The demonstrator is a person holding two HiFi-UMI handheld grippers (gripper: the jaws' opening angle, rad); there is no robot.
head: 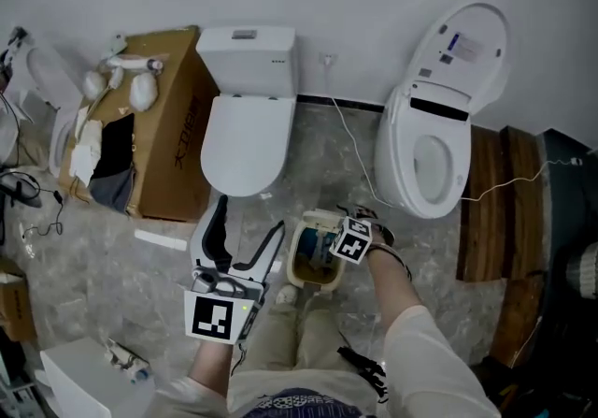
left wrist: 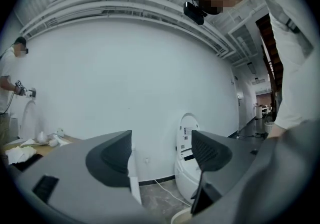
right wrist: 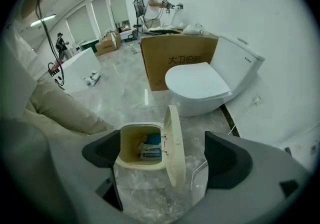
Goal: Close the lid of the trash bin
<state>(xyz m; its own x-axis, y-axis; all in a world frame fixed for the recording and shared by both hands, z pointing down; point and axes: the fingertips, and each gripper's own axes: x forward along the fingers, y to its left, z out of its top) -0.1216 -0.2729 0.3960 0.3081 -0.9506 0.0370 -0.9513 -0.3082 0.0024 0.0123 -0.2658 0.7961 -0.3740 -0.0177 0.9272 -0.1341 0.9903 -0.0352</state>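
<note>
A small cream trash bin (head: 308, 266) stands on the floor between my knees and the toilets. In the right gripper view the bin (right wrist: 141, 160) is open, with blue and white rubbish inside, and its lid (right wrist: 175, 145) stands upright on the right rim. My right gripper (right wrist: 165, 157) is open just above the bin, one jaw on each side, touching nothing; its marker cube (head: 353, 239) covers the bin's right edge. My left gripper (head: 248, 231) hangs open left of the bin, pointing at the wall, and its jaws (left wrist: 161, 155) hold nothing.
A closed white toilet (head: 245, 126) stands right behind the bin, and a second toilet (head: 434, 140) with raised lid is at the right. A cardboard box (head: 163, 126) is at the left. A thin cable (head: 350, 145) runs across the floor; wooden boards (head: 500, 210) lie far right.
</note>
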